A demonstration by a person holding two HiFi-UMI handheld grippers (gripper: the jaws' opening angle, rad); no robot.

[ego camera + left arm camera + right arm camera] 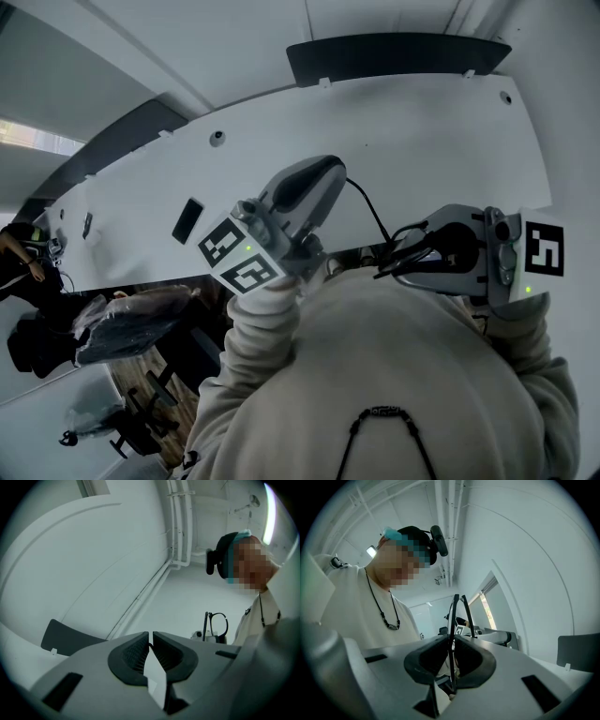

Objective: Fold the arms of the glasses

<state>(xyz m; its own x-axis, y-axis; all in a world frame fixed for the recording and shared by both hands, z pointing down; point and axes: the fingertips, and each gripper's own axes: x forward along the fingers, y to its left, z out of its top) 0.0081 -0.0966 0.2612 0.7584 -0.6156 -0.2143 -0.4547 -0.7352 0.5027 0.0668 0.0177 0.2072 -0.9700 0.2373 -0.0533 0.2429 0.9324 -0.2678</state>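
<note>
While the long white table [403,141] lies beyond both tools, the work goes on in the air, close before the person's cream sweatshirt [412,375]. The grey left gripper [151,637] has its ribbed dark pads [135,652] drawn almost together, with only a thin slit between them and nothing caught there. It stands apart from the glasses, which show off to its right. The grey right gripper [453,641] pinches the thin black-rimmed glasses [455,613] by the frame, edge-on between its pads, and holds them up clear of the table. I judge that the folding step is in hand, with the right tool as the steady holder and the left as the one that pushes. How many arms already lie folded I cannot tell from these views. The next move, as I see it, calls for the closed left tips to come in beside a free arm near its hinge. They would then nudge it gently inward across the lenses, with the right grip firm enough that the frame does not twist.
</note>
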